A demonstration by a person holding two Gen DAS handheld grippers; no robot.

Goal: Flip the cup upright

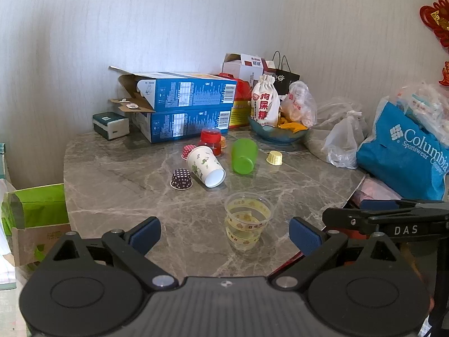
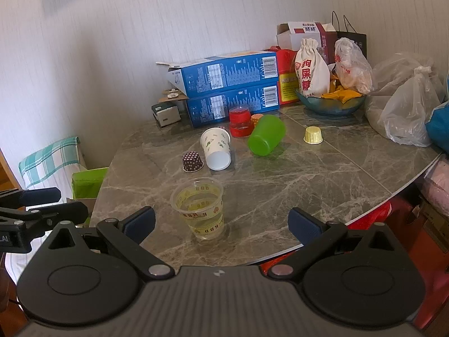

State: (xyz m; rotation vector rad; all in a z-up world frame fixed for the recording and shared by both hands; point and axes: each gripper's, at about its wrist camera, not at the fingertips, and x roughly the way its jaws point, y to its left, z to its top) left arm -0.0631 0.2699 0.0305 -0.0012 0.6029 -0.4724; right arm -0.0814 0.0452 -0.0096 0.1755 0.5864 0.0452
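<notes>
left wrist: ribbed clear plastic cup (image 1: pixel 248 220), veined marble table (image 1: pixel 118 196)

Red jar (image 1: pixel 211 138) partly hidden behind paper cup (image 1: pixel 205 165) in left view, w/ an orange cup (image 1: pixel 223 141) only peeking out beside it; box print (image 2: pixel 224 74) too small to read. Blue bag (image 2: pixel 439 125) cut off by right view's edge, and right gripper (image 1: pixel 393 219) cut off at left view's edge, so can't tell its jaw gap. Counter (image 1: pixel 118 196) near edge hidden under left gripper (image 1: pixel 224 231) body.
</notes>
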